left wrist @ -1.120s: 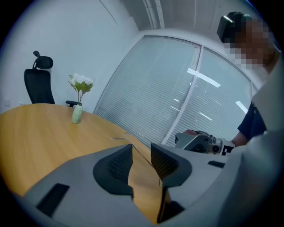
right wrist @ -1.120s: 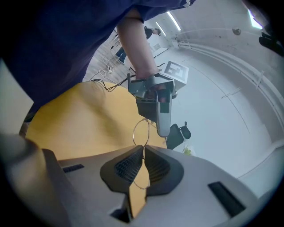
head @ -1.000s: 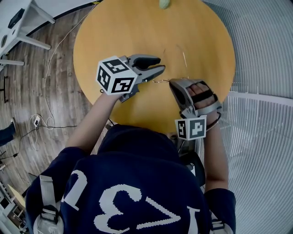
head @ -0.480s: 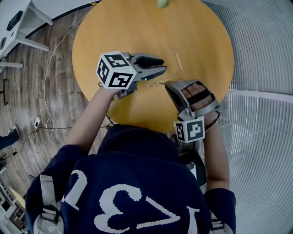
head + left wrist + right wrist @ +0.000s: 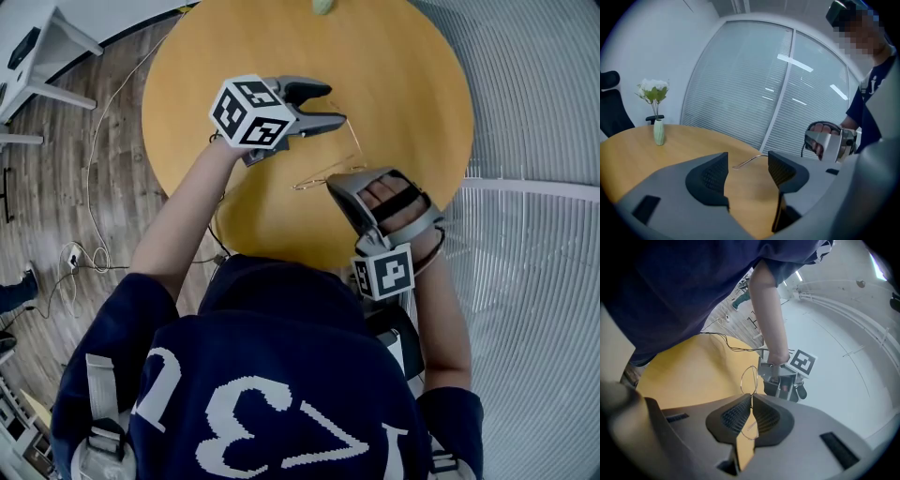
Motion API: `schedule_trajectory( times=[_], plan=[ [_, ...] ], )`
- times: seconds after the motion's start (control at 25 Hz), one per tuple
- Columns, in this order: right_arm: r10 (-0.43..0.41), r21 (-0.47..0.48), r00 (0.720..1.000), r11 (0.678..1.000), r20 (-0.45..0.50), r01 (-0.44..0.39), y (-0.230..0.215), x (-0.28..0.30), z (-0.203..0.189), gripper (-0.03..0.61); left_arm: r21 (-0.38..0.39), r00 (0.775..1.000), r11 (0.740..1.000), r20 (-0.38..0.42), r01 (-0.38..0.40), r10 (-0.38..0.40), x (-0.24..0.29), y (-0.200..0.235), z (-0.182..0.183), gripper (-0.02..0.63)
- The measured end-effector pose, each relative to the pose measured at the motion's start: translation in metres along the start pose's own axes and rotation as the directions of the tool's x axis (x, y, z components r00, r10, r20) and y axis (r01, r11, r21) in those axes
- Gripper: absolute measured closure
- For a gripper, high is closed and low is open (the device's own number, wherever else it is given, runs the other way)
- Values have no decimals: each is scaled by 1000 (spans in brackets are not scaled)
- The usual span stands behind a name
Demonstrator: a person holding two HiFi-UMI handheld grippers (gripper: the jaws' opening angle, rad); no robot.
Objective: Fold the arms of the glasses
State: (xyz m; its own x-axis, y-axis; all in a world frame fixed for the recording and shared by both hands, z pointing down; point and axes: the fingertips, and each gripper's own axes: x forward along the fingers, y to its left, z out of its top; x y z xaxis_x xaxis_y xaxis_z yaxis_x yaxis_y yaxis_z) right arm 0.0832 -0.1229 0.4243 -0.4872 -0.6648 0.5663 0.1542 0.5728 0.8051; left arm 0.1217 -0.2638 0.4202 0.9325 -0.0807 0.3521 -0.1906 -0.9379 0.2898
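Thin wire-framed glasses (image 5: 316,176) hang over the round wooden table (image 5: 234,56), with my right gripper (image 5: 330,184) shut on the frame. In the right gripper view the pads (image 5: 736,416) pinch the frame by one lens ring (image 5: 750,379). One arm (image 5: 354,134) sticks out toward the far side. My left gripper (image 5: 335,105) hovers beyond the glasses, its jaws opening wide. In the left gripper view the arm's tip (image 5: 751,160) shows in the gap of the left gripper (image 5: 747,165), touching neither pad.
A pale green vase with white flowers (image 5: 658,131) stands at the table's far edge (image 5: 322,6). A wall of blinds (image 5: 534,141) curves round on the right. Cables (image 5: 94,187) trail over the wood floor at left. A black chair (image 5: 609,108) sits behind the table.
My left gripper has let go beside the glasses, opened wide and moved away toward the table's far side. The right gripper and glasses shifted slightly left.
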Motion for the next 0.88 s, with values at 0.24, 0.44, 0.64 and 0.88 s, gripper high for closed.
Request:
schedule_trajectory(
  times=[0.24, 0.44, 0.64, 0.88],
  plan=[
    [17, -7, 1000, 1000, 0, -17, -5, -4, 1, 543, 22, 991, 992, -56, 124, -123, 6, -9, -9, 359],
    [20, 4, 1000, 1000, -14, -20, -7, -5, -5, 543, 16, 984, 985, -57, 172, -170, -2, -10, -9, 374],
    [9, 80, 999, 997, -52, -5, -13, -3, -23, 543, 17, 964, 967, -83, 256, -254, -17, -25, -14, 400],
    [-9, 156, 992, 987, -124, 29, -10, -4, -51, 543, -19, 909, 916, -113, 402, -401, -31, -69, -29, 400]
  ],
)
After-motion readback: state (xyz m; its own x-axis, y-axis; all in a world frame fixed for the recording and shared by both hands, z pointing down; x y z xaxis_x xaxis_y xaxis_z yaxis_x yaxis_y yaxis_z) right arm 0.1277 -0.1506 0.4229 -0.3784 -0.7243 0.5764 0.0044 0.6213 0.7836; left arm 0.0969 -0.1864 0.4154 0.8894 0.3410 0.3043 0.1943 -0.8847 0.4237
